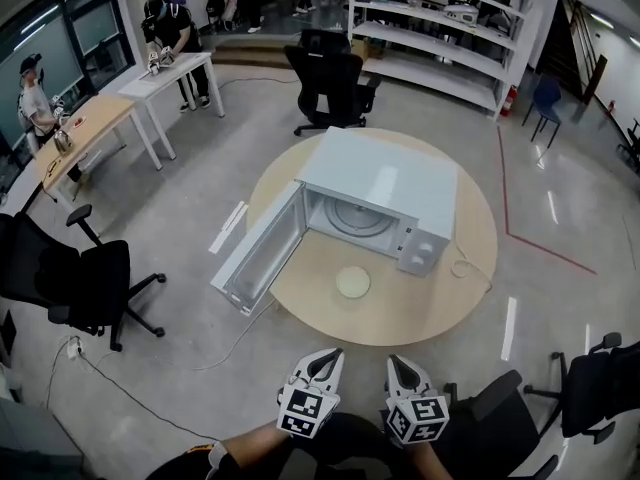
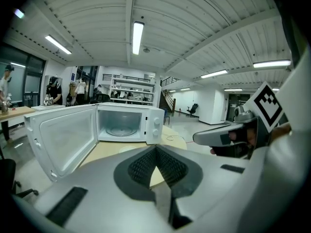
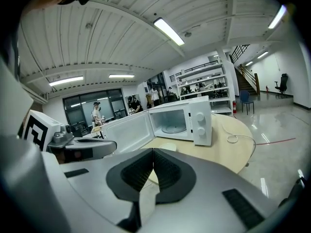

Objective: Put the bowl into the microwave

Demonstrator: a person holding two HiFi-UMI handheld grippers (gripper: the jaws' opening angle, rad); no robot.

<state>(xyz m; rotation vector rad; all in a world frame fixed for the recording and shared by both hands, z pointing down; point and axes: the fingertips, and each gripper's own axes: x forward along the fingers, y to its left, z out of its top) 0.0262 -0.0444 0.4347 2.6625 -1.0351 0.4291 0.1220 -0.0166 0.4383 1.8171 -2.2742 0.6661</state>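
Observation:
A white microwave [image 1: 385, 193] stands on the round wooden table [image 1: 470, 258] with its door [image 1: 258, 253] swung wide open to the left; the glass turntable [image 1: 358, 218] inside is bare. A pale shallow bowl [image 1: 353, 282] rests on the table in front of the microwave. Both grippers hang below the table's near edge, well short of the bowl. My left gripper [image 1: 322, 357] is shut with nothing in it, and my right gripper [image 1: 397, 364] is shut and empty too. The microwave [image 2: 127, 123] [image 3: 181, 121] also appears in both gripper views, beyond the closed jaws.
Black office chairs stand at the left [image 1: 75, 278], behind the table [image 1: 328, 83] and at the lower right [image 1: 590, 388]. A power cable [image 1: 468, 266] lies on the table right of the microwave. Desks with people [image 1: 120, 93] are at the far left; shelving [image 1: 440, 28] is at the back.

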